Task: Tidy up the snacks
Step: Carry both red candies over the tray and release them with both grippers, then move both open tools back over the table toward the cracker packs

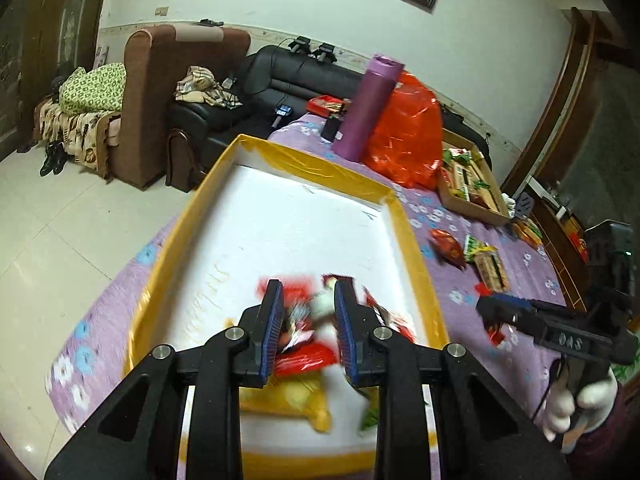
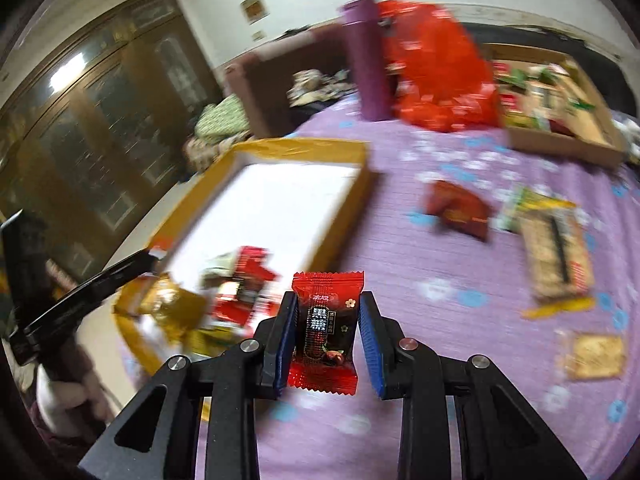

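Right gripper (image 2: 327,336) pinching a red candy packet (image 2: 325,334) above the purple cloth (image 2: 420,248), left gripper (image 1: 308,328) parted, empty, over snacks (image 1: 304,344) in the yellow-rimmed box (image 1: 412,240)

The left gripper (image 1: 308,308) is held with its blue-padded fingers (image 1: 273,326) parted and nothing clamped between them. The right gripper (image 2: 327,326) is closed on a red wrapped candy (image 2: 325,330), and its handle is gripped by a white-gloved hand (image 1: 580,408).

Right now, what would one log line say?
right gripper: holds red candy | left gripper: open over yellow box | loose snacks on table
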